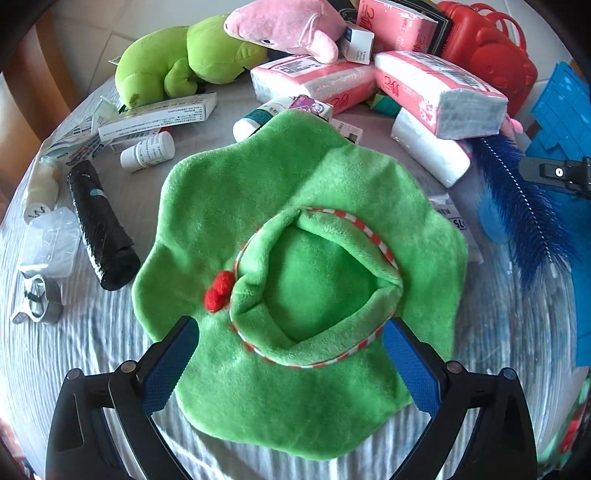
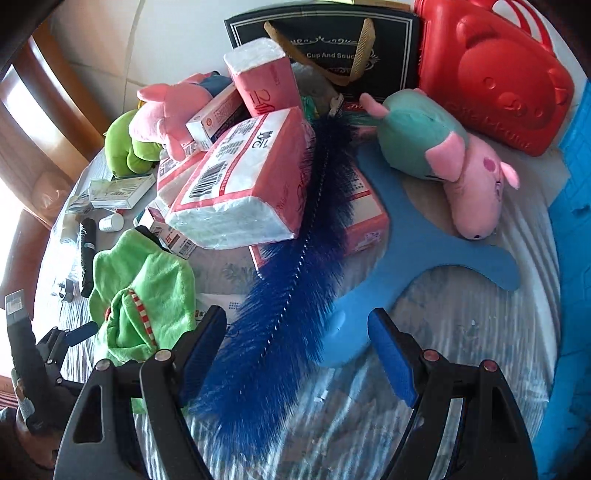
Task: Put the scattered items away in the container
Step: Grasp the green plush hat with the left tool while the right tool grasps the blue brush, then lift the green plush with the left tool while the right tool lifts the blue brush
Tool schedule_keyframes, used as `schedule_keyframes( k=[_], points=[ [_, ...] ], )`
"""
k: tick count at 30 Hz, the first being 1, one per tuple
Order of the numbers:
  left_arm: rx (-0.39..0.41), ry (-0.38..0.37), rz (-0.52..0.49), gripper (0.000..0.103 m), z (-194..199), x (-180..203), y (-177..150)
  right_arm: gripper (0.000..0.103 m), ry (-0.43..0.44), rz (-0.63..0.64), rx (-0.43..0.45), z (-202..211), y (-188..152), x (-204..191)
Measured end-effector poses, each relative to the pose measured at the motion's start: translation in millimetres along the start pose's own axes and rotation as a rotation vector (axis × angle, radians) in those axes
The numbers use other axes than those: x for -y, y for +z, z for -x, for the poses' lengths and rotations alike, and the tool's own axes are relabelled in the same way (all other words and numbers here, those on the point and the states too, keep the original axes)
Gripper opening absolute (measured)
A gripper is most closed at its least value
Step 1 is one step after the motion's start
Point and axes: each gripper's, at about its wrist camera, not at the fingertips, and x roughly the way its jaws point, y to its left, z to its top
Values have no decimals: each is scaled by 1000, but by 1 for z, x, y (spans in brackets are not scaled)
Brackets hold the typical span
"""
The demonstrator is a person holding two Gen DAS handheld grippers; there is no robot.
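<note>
A green plush cloth [image 1: 295,229] with red-and-white striped trim and red berries lies flat on the table. My left gripper [image 1: 291,332] is open just above its near part, one blue pad on each side, neither pressing it. In the right wrist view a long dark-blue feather [image 2: 280,295] lies across the table and runs between the fingers of my open right gripper [image 2: 297,317], closer to the left finger. The blue container [image 2: 576,240] stands at the right edge and also shows in the left wrist view as a blue container [image 1: 561,110].
Pink tissue packs [image 1: 439,92], a green plush [image 1: 177,62], a pink plush [image 1: 288,26], medicine boxes and small bottles [image 1: 147,149], and a black roll [image 1: 98,225] crowd the table. A light-blue flat shape [image 2: 424,236], a pig plush [image 2: 443,155] and a red bear case [image 2: 498,85] lie beyond.
</note>
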Motion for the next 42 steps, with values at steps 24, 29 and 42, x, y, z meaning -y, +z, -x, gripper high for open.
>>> schedule_keyframes(
  k=[24, 29, 42],
  points=[
    [58, -75, 14, 26, 41, 5, 0, 19, 29, -77, -22, 3, -21, 20],
    [102, -100, 40, 25, 68, -1, -4, 15, 51, -79, 20, 34, -31, 27],
    [197, -130, 99, 24, 133, -12, -14, 12, 60, -91, 98, 99, -62, 27]
  ],
)
